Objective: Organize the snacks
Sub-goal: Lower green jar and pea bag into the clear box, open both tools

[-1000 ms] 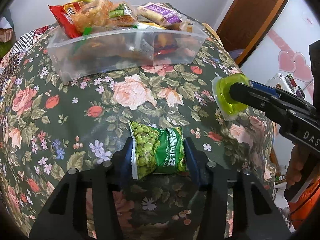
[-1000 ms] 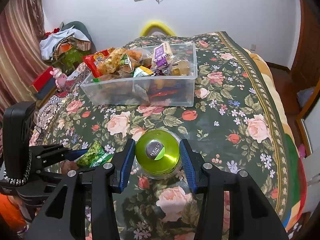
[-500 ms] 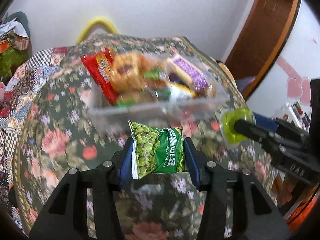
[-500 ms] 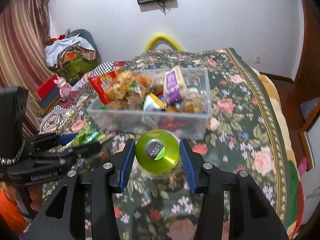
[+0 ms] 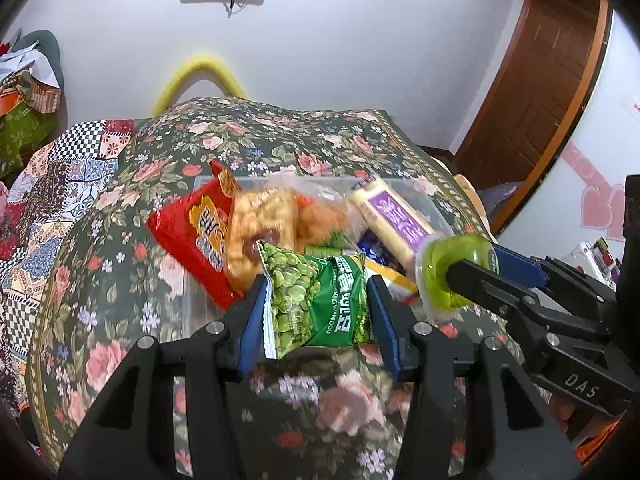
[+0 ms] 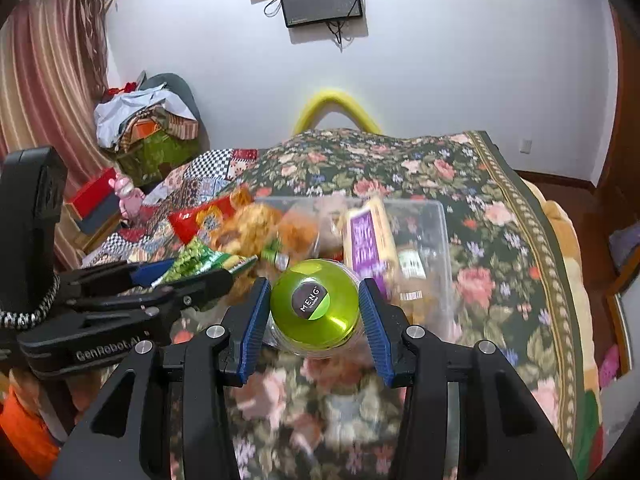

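My left gripper (image 5: 316,300) is shut on a green pea snack packet (image 5: 320,300), held in the air at the near edge of a clear plastic bin (image 5: 430,204) full of snacks. My right gripper (image 6: 314,306) is shut on a green jelly cup (image 6: 314,304), also held above the bin's near edge. The bin (image 6: 442,240) sits on a floral bedspread (image 6: 500,240). The right gripper with the cup shows at the right of the left wrist view (image 5: 452,276). The left gripper with the packet shows at the left of the right wrist view (image 6: 192,264).
The bin holds a red bag (image 5: 200,240), a bag of puffed snacks (image 5: 260,220) and a purple-labelled pack (image 5: 396,216). A yellow arch (image 6: 336,108) stands behind the bed. Clutter (image 6: 148,136) lies at the left wall. A wooden door (image 5: 548,80) is at the right.
Both grippers have lifted off the bedspread with their snacks and moved forward toward the bin. The bin now lies right under and ahead of them.
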`<state>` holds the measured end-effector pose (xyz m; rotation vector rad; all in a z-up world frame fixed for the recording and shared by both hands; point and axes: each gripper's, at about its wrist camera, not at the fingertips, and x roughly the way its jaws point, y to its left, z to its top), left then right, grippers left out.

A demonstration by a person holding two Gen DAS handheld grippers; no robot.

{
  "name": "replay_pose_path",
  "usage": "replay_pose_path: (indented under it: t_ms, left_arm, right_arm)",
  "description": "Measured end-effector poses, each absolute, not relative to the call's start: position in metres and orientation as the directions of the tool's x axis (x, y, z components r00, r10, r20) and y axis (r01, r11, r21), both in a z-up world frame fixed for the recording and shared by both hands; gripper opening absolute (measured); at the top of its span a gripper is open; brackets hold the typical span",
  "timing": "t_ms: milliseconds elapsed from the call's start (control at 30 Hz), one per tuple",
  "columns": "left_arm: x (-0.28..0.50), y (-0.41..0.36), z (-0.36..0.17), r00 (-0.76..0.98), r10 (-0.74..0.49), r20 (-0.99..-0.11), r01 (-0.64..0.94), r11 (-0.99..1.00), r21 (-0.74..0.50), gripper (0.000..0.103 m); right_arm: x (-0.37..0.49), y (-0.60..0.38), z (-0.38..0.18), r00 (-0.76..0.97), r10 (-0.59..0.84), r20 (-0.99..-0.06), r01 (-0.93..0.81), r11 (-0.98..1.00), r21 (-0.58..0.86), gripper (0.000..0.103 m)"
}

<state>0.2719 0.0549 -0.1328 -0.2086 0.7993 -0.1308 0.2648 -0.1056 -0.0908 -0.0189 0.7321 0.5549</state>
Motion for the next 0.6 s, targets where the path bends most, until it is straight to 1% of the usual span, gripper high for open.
replay_pose_path:
  t_ms: [233,467,600]
  left_arm:
    - [0.288,0.059,-0.144,0.691,-0.191,-0.697,0.026,0.970,-0.240,0.049]
    - [0.285,0.060,-0.160,0.687,-0.152,-0.710,0.011,0.980,-0.199,0.051]
    - [0.289,0.065,-0.166,0.660,-0.175,-0.730,0.003,0.973,-0.231,0.053]
  right_arm:
    - [0.289,-0.091,-0.094,0.609,0.465,-0.642,-0.490,0.858,0.156,0.042]
    - [0.300,-0.087,-0.110,0.567,0.473,-0.674,-0.492,0.851,0.183,0.043]
    - [0.300,-0.083,-0.116,0.554,0.464,-0.691,-0.496,0.851,0.174,0.043]
